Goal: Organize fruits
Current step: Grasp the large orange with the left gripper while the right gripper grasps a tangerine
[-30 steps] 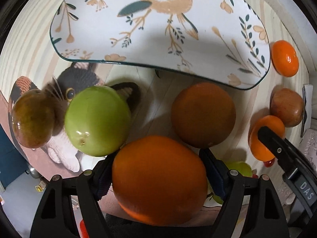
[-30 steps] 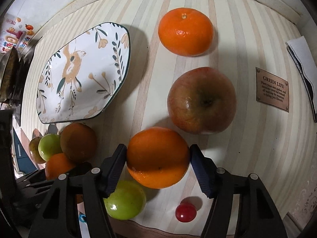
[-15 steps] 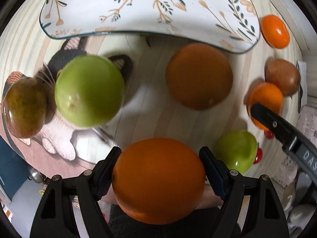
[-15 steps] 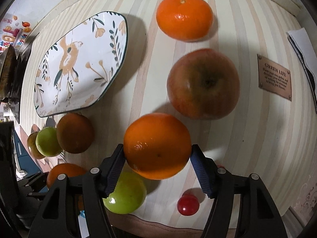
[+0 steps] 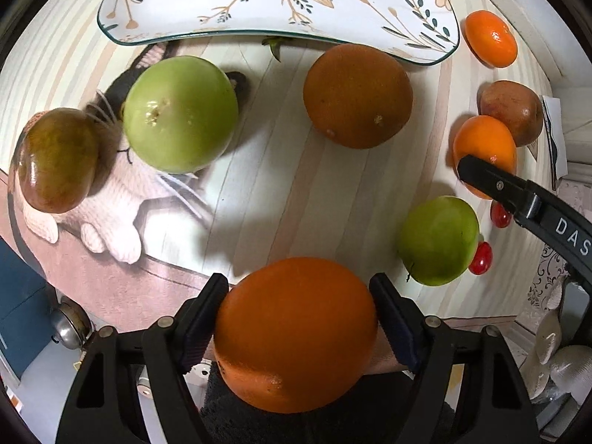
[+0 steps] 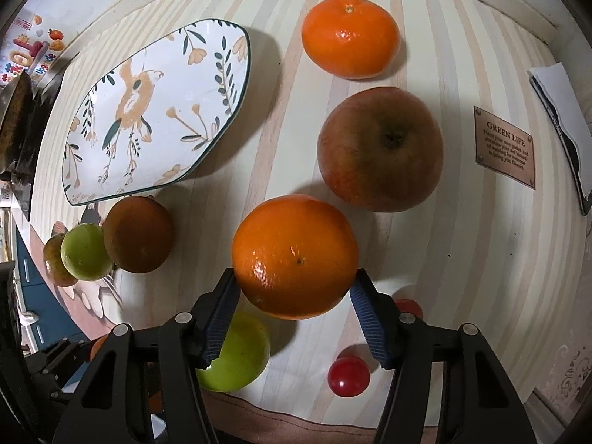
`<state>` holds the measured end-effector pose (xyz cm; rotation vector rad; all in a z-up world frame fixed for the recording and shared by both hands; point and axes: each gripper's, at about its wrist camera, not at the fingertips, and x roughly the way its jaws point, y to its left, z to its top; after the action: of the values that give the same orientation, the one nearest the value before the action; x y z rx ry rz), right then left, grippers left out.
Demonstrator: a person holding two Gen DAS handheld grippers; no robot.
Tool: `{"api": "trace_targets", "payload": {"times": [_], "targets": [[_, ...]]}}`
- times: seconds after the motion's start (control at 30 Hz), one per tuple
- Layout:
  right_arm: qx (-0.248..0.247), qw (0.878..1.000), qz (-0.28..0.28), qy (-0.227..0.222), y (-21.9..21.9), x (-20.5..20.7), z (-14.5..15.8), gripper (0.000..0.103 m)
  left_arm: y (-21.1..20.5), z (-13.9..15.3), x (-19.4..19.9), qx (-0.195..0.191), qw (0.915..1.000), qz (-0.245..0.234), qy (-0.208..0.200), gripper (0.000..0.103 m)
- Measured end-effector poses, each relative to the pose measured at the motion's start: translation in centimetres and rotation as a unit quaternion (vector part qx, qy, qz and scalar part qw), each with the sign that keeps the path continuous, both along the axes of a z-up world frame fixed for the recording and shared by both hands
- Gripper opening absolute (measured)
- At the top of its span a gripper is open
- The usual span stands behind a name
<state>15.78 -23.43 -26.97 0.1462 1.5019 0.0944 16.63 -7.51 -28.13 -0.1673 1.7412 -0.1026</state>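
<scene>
My left gripper (image 5: pixel 298 305) is shut on a large orange (image 5: pixel 296 333) and holds it above the table's near edge. My right gripper (image 6: pixel 294 294) is shut on another orange (image 6: pixel 295 255), lifted off the table; it also shows in the left wrist view (image 5: pixel 484 148). A white bird-patterned plate (image 5: pixel 281 0) lies empty at the back, and shows in the right wrist view (image 6: pixel 155 107). On the table lie a brownish orange (image 5: pixel 357 96), a green apple (image 5: pixel 180 113), a dark mango-like fruit (image 5: pixel 55 159), a second green apple (image 5: pixel 438 240), a red apple (image 6: pixel 381 148) and a tangerine (image 6: pixel 349 37).
Two cherry tomatoes (image 6: pixel 348 375) lie near the front edge by the second green apple. A cat-print mat (image 5: pixel 122 203) lies under the left fruits. A brown "Green Life" plaque (image 6: pixel 505 146) and a paper-like item (image 6: pixel 562 125) sit at the right.
My left gripper has pulled back and up with its orange, so the table fruits look farther away. My right gripper has lifted its orange off the table.
</scene>
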Motion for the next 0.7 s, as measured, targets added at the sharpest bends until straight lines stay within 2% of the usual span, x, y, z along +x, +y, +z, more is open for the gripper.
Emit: {"api": "trace_targets", "payload": {"times": [0.1, 0.3, 0.47, 0.5, 0.7], "targets": [[0.000, 1.000, 0.000, -0.004, 0.0, -0.3, 0.4, 0.063, 0.3, 1.3, -0.4, 0.010, 0.9999, 0.006, -0.011, 0.076], [0.002, 1.000, 0.006, -0.017, 0.2, 0.0, 1.5, 0.062, 1.4, 3.6, -1.1, -0.001, 0.9995, 0.017, -0.026, 0.073], [0.002, 1.000, 0.013, -0.020, -0.2, 1.0, 2.1, 0.061, 0.8, 4.2, -1.8, 0.007, 0.9991, -0.015, -0.040, 0.074], [0.004, 1.000, 0.014, -0.019, -0.3, 1.0, 2.1, 0.061, 0.6, 4.4, -2.2, 0.007, 0.9987, -0.033, -0.039, 0.075], [0.012, 1.000, 0.005, -0.015, -1.0, 1.2, 2.1, 0.061, -0.1, 3.8, -2.0, -0.005, 0.9978, -0.063, -0.019, 0.077]]}}
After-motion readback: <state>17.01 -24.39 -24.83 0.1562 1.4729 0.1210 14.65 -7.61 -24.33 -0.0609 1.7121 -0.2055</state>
